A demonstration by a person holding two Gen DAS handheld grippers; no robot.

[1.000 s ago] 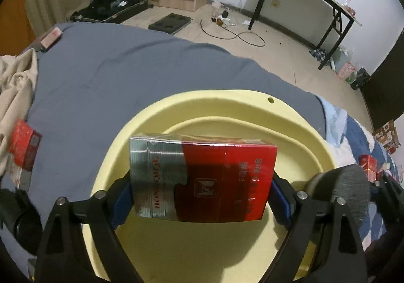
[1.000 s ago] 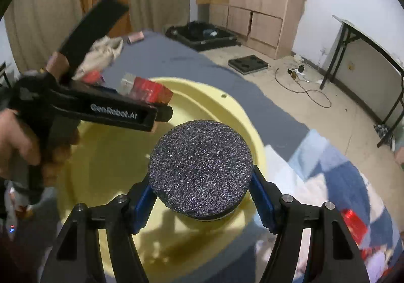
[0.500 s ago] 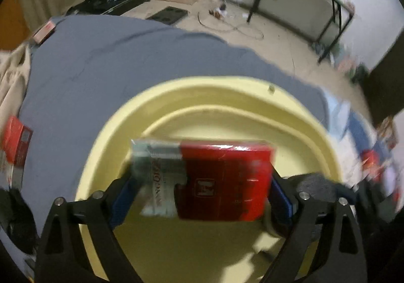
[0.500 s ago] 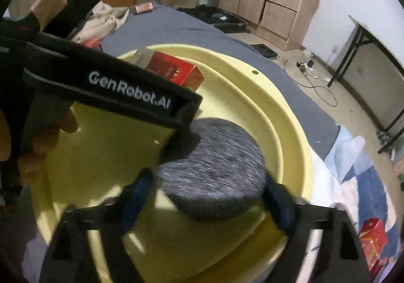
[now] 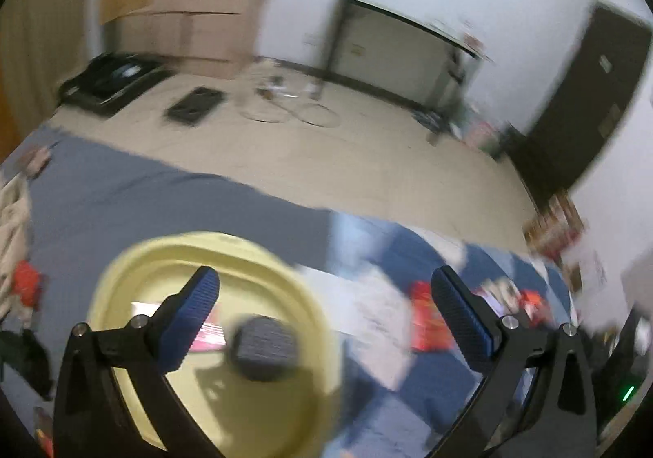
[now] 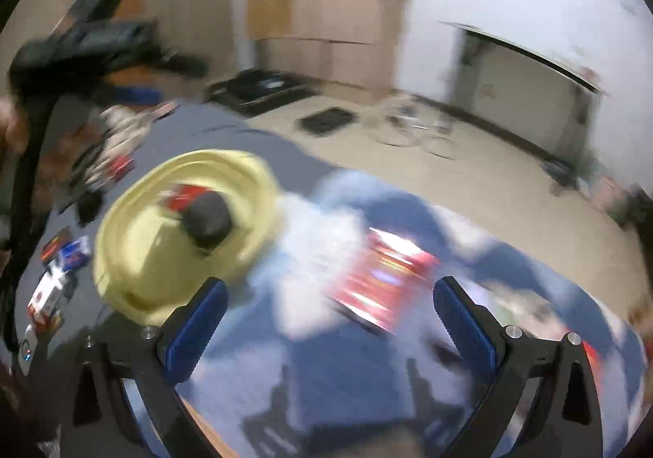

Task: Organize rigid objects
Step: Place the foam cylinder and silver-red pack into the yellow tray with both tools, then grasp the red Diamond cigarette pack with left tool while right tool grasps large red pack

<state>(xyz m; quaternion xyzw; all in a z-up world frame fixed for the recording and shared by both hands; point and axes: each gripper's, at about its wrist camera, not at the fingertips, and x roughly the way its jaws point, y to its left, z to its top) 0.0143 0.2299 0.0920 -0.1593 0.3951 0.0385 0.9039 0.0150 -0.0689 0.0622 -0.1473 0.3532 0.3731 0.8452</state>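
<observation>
Both claws stand wide apart and are opening further, with nothing between their blue pads. In the left wrist view the left claw [image 5: 326, 294] hangs over a bed, and the yellow basin [image 5: 122, 278] sits at about 7 o'clock on the grey sheet [image 5: 163, 205]. Inside the basin lies the dark round pad [image 5: 263, 347], and just to its left, partly behind the left finger, is a blurred pink-red strip that is probably the red carton [image 5: 210, 329]; whether the two touch cannot be told through the blur. A blue and white quilt [image 5: 408, 388] covers the bed from 5 o'clock to 3 o'clock, with a blurred red packet [image 5: 424, 319] lying on it near the right finger. In the right wrist view the right claw [image 6: 330, 307] hangs over the same quilt [image 6: 326, 376], and the basin [image 6: 134, 278] is at 9 to 10 o'clock, well clear of the fingers. The round pad [image 6: 208, 217] rests in it against the red carton [image 6: 183, 198], which shows at its upper left. Another red packet [image 6: 383, 274] lies on the quilt between the fingers but farther off, not in reach of the pads. At 8 o'clock small boxes [image 6: 61, 266] lie on the grey sheet beside the basin. The other gripper's black body [image 6: 81, 45] is a blur at 10 o'clock.
</observation>
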